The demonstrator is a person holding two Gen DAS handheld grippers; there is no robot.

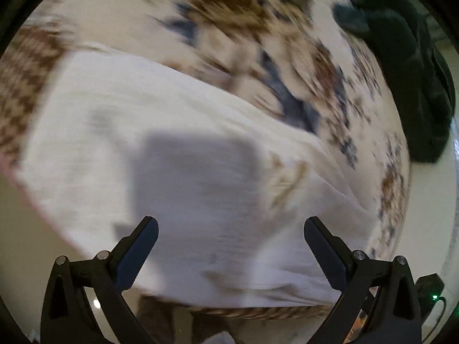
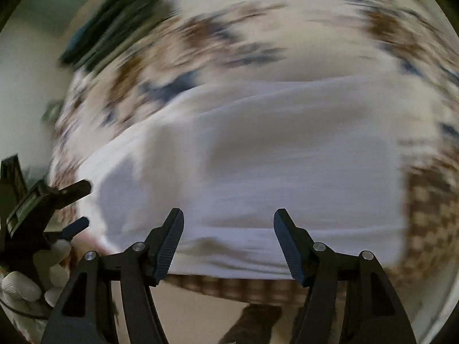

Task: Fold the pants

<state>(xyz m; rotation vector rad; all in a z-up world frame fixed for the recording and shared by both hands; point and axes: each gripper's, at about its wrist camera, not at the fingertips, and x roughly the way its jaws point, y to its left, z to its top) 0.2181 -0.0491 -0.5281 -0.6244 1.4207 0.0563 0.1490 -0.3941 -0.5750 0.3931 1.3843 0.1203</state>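
White pants [image 1: 160, 132] lie folded flat on a patterned brown, blue and cream cloth [image 1: 246, 23]. Both views are motion-blurred. My left gripper [image 1: 231, 229] is open and empty, held above the pants' near edge. My right gripper [image 2: 229, 220] is open and empty above the same pants [image 2: 258, 154] near their front edge. The left gripper [image 2: 81, 205] also shows at the left edge of the right wrist view, open, in a white-gloved hand [image 2: 20, 289].
A dark green garment [image 1: 407, 66] lies at the far right of the patterned cloth; it shows blurred in the right wrist view [image 2: 114, 20]. The cloth-covered surface ends just below the pants [image 2: 229, 286]. A black device with a green light [image 1: 433, 292] sits at the lower right.
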